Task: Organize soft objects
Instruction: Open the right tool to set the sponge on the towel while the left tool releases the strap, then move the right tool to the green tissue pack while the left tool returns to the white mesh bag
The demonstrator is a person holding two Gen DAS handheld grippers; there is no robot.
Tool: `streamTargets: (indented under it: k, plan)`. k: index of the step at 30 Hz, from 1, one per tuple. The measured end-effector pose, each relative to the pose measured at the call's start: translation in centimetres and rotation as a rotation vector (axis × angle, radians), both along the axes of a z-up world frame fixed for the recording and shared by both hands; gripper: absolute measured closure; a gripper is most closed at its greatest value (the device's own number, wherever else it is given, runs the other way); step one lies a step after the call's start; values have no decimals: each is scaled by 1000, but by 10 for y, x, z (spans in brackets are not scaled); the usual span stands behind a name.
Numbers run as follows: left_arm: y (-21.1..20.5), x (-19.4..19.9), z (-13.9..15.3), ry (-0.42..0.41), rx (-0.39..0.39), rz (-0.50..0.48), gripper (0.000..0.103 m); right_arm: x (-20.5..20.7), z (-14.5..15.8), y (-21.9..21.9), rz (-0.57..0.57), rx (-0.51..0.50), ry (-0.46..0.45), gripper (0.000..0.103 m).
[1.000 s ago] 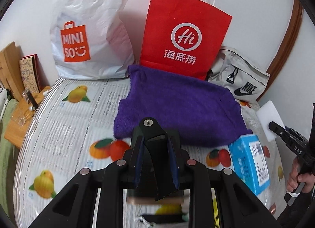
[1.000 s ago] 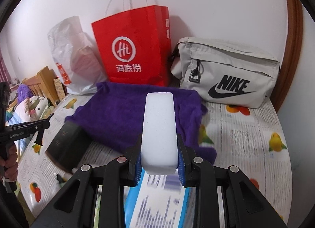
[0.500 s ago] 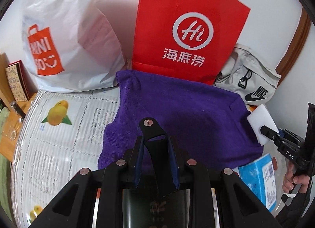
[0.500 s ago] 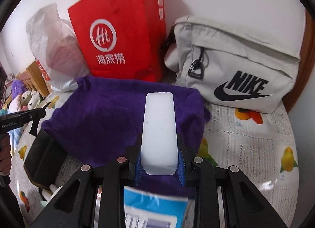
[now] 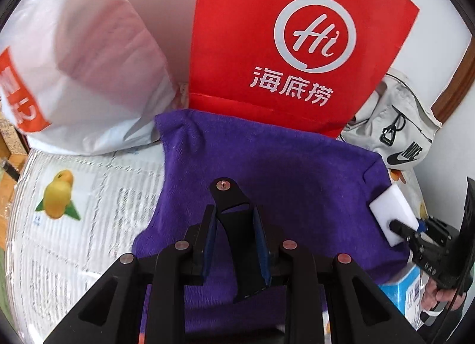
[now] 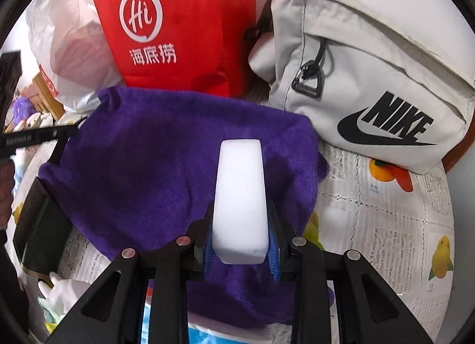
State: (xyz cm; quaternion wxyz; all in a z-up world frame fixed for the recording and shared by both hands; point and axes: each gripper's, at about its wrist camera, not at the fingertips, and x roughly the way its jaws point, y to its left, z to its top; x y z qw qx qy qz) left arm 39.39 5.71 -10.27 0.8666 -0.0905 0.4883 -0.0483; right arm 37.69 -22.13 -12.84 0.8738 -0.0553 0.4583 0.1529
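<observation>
Both grippers closer to purple towel [image 5: 267, 171] vs earlier; white sponge [image 6: 239, 201] now over towel centre-frame; red bag [image 5: 297, 47] looms larger.

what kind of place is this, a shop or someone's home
Most likely a home, probably a bedroom. Stuffed toys lie by a wooden frame at the left edge, a fruit-print cover lies under the purple towel, and used shopping bags lean on the wall.
</observation>
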Motion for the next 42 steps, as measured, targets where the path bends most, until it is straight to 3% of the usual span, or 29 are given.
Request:
streamTargets:
  k: [9,16,18,22,24,25,26,30,36,42]
  plan:
    - [-4,32,-15,47,24,-13,78,2,-9,-7,4,14,18,73]
    - [-6,44,-23,67,17,-20,76,1,-10,-5,13,11,18,65]
    - [-6,45,-24,72,19,-20,76,0,-7,-3,22,4,5,60]
    - [-5,46,-26,96,3,-19,73,-7,3,0,22,-40,-59,32]
    - [-3,44,-24,103,2,-17,61,-11,9,-1,25,-34,-78,30]
    - [-3,42,-21,101,14,-9,52,-13,13,-2,24,-30,-83,30]
    - [-3,40,-18,92,21,-4,51,-16,16,-3,17,-27,-92,30]
    - [-1,25,-3,69,29,7,51,-32,31,-11,-11,5,-118,30]
    - [-1,-18,25,17,115,9,51,-74,53,-10,-45,28,-167,30]
    - [10,-75,47,-15,87,-1,51,-132,65,-2,-54,56,-169,30]
